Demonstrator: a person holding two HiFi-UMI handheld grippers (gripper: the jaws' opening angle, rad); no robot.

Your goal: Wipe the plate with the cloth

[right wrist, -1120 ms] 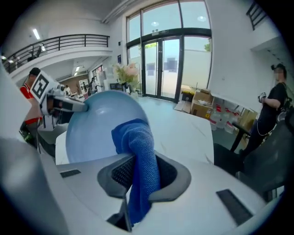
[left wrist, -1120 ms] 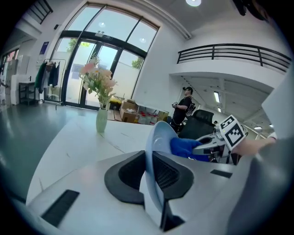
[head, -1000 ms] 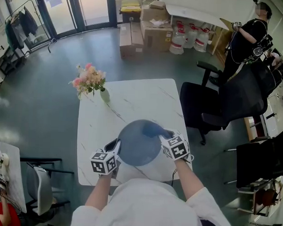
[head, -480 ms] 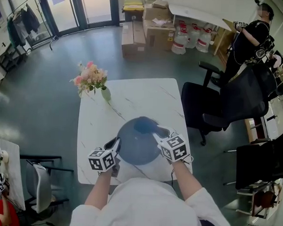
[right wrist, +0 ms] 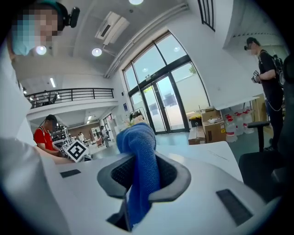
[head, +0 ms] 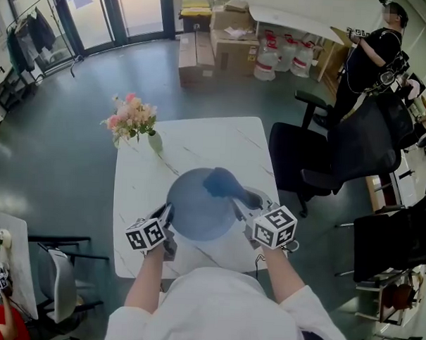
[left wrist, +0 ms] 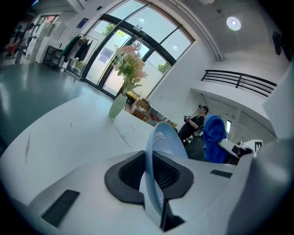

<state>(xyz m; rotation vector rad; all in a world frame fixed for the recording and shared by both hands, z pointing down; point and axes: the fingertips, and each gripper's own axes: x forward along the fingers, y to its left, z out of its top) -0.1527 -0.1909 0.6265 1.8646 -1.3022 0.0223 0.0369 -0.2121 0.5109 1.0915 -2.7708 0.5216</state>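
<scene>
Against one second ago, note plate (head: 197, 214) and left gripper (left wrist: 151, 174) shifted left, cloth (head: 219, 180) lifted toward far rim. Read left gripper as clamped tight on plate's near-left rim, plate tilted above white counter (head: 200, 140). Read right gripper (right wrist: 143, 176) as closed on blue cloth, bunched over plate's far right part; contact not confirmable.

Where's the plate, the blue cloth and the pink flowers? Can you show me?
plate (head: 192, 213): head view, the middle of its round face.
cloth (head: 219, 181): head view, its bunched-up end.
flowers (head: 129, 117): head view, the pink blooms at the table's far left corner.
</scene>
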